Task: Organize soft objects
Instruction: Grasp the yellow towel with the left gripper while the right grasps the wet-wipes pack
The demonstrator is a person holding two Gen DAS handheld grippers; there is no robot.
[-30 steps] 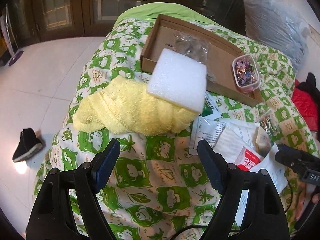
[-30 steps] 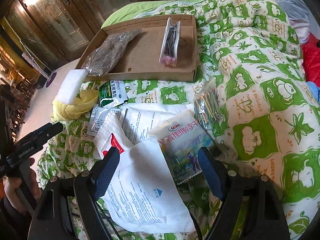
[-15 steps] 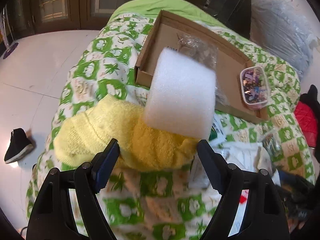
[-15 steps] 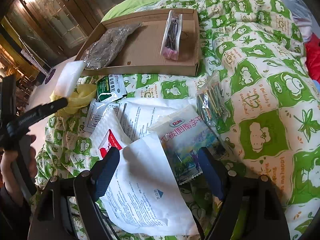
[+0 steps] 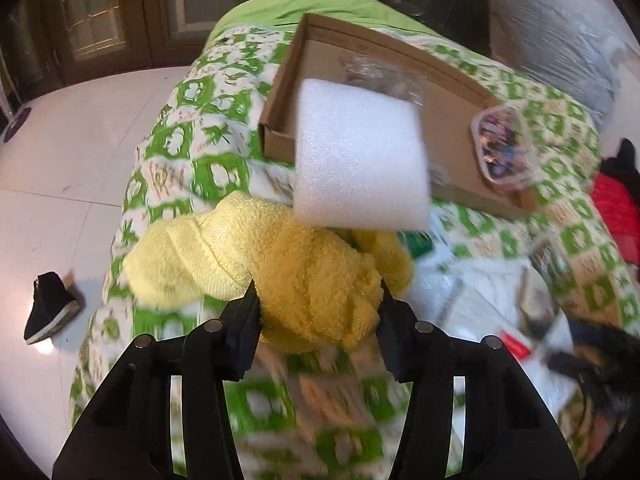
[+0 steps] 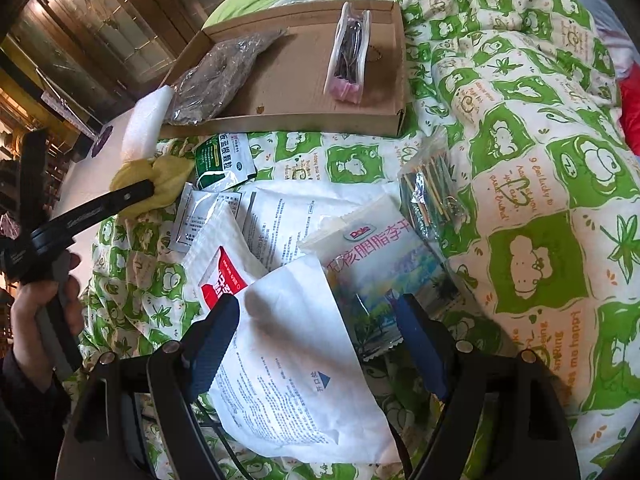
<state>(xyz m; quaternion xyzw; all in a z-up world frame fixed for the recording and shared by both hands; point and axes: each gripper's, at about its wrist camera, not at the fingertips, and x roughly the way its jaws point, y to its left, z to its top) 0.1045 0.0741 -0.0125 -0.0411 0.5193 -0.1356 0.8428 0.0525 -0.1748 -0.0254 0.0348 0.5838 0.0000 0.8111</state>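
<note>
My left gripper (image 5: 318, 300) is shut on a crumpled yellow towel (image 5: 280, 264) lying on the green-and-white quilt (image 5: 188, 160). A white foam block (image 5: 360, 160) rests on the towel's far side, leaning against the cardboard tray (image 5: 452, 120). The right wrist view shows the towel (image 6: 160, 180), the foam block (image 6: 144, 124) and the left gripper (image 6: 116, 200) at the left. My right gripper (image 6: 316, 344) is open and empty above a white pouch (image 6: 292, 368).
The cardboard tray (image 6: 304, 76) holds a clear bag and a small plastic box (image 5: 504, 148). Several sachets and packets (image 6: 372, 252) lie on the quilt near my right gripper. A black shoe (image 5: 46, 312) lies on the tiled floor at left. A grey bag (image 5: 552, 36) lies at the back right.
My left gripper moved forward to the yellow towel and closed on it. The right gripper has barely moved and stays open.
</note>
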